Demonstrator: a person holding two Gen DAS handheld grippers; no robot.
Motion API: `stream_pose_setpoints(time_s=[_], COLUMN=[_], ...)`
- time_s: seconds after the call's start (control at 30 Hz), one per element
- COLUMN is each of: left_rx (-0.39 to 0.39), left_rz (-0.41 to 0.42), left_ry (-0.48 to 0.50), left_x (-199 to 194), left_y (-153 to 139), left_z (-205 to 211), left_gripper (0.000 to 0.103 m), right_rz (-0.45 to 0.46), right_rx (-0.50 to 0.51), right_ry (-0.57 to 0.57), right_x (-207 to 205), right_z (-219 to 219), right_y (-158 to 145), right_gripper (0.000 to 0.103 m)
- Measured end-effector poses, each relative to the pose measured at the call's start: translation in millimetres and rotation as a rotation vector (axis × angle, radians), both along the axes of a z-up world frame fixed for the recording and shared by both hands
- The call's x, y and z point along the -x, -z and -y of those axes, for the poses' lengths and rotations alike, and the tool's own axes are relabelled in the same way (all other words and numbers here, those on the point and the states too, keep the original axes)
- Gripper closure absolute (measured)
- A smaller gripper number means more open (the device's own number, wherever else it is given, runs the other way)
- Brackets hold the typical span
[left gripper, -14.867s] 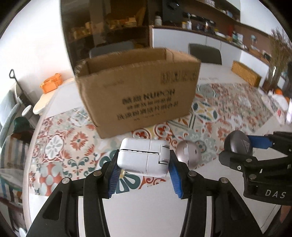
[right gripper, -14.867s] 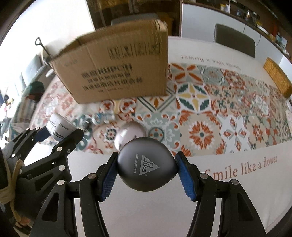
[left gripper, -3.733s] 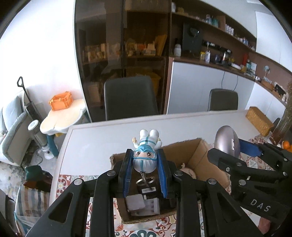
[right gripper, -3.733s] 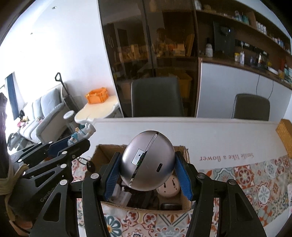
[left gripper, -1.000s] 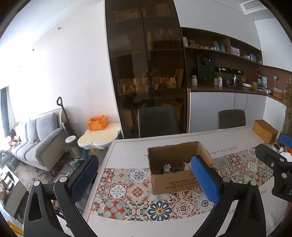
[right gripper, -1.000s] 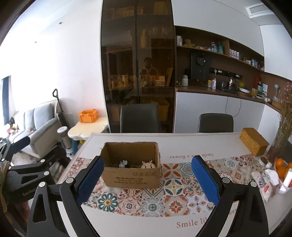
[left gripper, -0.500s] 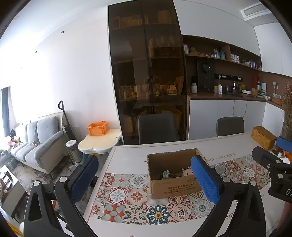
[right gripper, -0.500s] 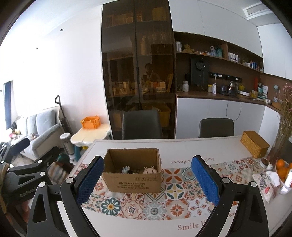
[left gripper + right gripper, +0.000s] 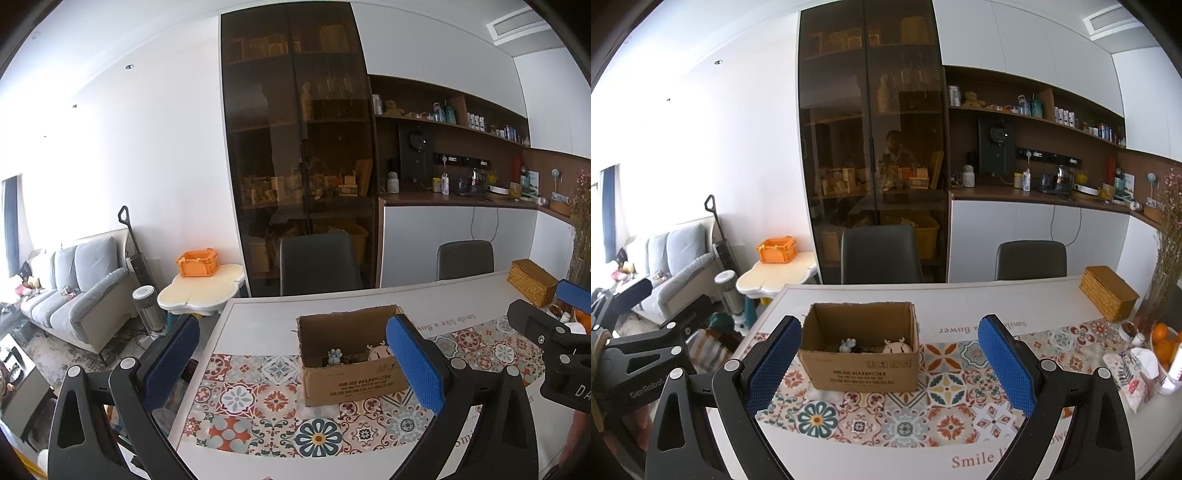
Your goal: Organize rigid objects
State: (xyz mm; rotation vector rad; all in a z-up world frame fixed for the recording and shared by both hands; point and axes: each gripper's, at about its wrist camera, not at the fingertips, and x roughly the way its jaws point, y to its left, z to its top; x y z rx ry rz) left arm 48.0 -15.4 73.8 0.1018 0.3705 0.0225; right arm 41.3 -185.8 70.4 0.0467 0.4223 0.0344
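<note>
An open cardboard box (image 9: 351, 376) (image 9: 860, 365) stands on the patterned table runner (image 9: 945, 410). Inside it show a small blue-white figurine (image 9: 334, 356) (image 9: 846, 345), a pink round toy (image 9: 897, 346) (image 9: 378, 350) and dark items. My left gripper (image 9: 295, 363) is open and empty, held high and well back from the box. My right gripper (image 9: 888, 363) is also open and empty, likewise high and back; it shows at the right edge of the left wrist view (image 9: 554, 332).
A woven basket (image 9: 1108, 293) sits at the table's far right. Oranges (image 9: 1161, 343), a tissue pack (image 9: 1134, 373) and dried flowers (image 9: 1167, 258) crowd the right end. Two dark chairs (image 9: 881, 254) stand behind the table. A sofa (image 9: 74, 288) and small side table (image 9: 201, 290) are left.
Both grippers let go of their objects into the box and opened wide. Over the last second both pulled slightly farther back and up, so the box looks smaller.
</note>
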Motion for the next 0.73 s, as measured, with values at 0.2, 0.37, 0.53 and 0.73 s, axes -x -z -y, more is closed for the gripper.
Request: stream_pose_setpoints(time_s=[0.2,0.37,0.53,0.73], left_rx=[-0.002,0.0,0.01,0.015], left_rz=[0.0,0.0,-0.01,-0.014], left_ry=[-0.001,-0.001,0.0,0.001], left_x=[0.3,0.4,-1.8,-2.4], left_y=[-0.2,0.0,-0.6,-0.5], left_z=[0.1,0.1,0.3,0.1], left_gripper=[0.0,0.0,0.0,0.0], right_rz=[0.0,-0.001,0.002,0.0], right_rx=[0.0,-0.001,-0.001,-0.001], right_ry=[-0.002,-0.001,-0.006,-0.01], right_x=[1.2,0.8,1.0,1.2], right_z=[-0.6,-0.9,-0.8,-1.2], right_y=[0.2,0.2,0.0,0.5], right_gripper=[0.007,0.007,0.007,0.007])
